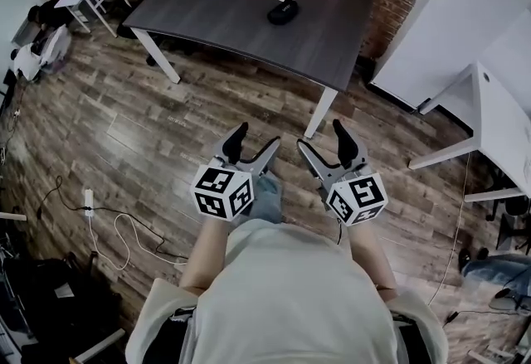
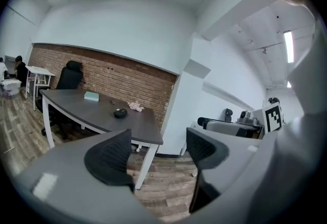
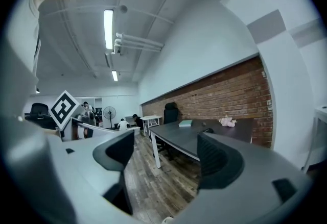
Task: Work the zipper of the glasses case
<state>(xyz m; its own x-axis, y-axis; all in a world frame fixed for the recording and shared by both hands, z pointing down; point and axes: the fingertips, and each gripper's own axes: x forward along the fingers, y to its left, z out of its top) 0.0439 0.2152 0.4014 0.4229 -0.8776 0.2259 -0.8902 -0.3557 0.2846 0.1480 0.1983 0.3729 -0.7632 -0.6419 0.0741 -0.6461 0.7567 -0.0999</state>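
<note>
We face the glasses case (image 1: 283, 12), grippers spread and empty.
Left gripper (image 1: 253, 143) and right gripper (image 1: 323, 140) hang well short of it; a hurried reach could shove it across the surface (image 1: 224, 26).

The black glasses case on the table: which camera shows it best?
The head view: it looks down on the glasses case, lying whole on the dark table. The left gripper view shows it as a small dark lump, far off. The right gripper view shows only a dark speck.
</note>
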